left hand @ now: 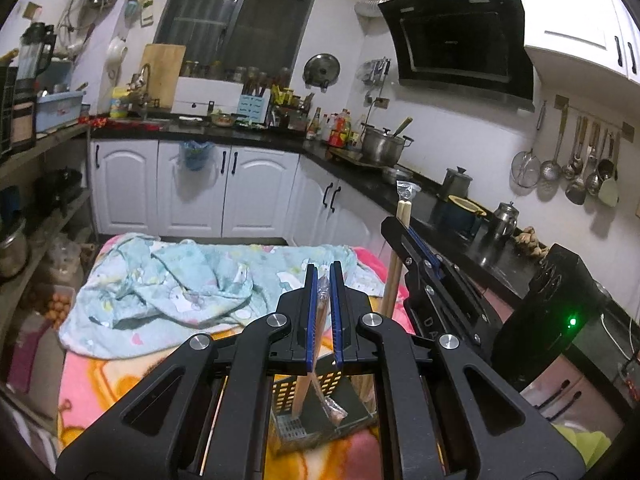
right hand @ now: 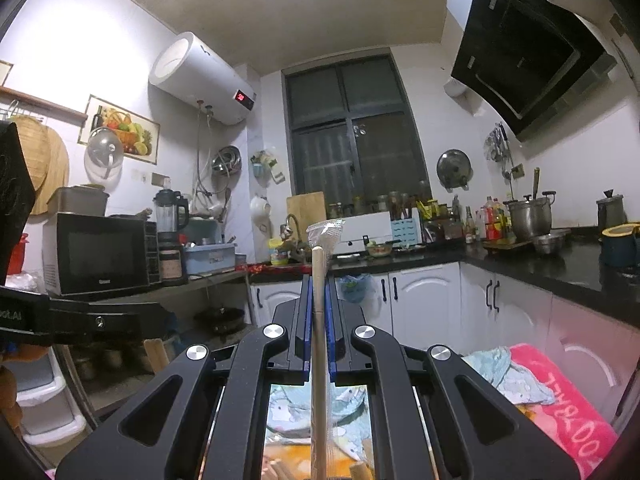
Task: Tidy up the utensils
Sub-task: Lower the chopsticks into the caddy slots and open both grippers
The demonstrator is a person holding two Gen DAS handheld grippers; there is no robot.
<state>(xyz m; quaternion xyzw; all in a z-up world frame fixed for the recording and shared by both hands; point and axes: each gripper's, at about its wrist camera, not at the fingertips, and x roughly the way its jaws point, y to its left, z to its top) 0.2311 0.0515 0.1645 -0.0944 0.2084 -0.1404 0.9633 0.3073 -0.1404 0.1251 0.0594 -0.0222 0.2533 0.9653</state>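
While the left gripper (left hand: 325, 312) is pinching a plastic-wrapped utensil (left hand: 322, 300) above the black slotted holder (left hand: 320, 412), the right gripper (right hand: 319, 320) is clamping wrapped wooden chopsticks (right hand: 319, 300) upright beside it. Slick wrapping could be letting either slip, or the tilted tips could be catching the holder's rim on the blanket (left hand: 100, 380).

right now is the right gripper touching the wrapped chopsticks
Touching. The right wrist view shows the right gripper with both blue pads pressed against the wrapped chopsticks, no gap on either side.
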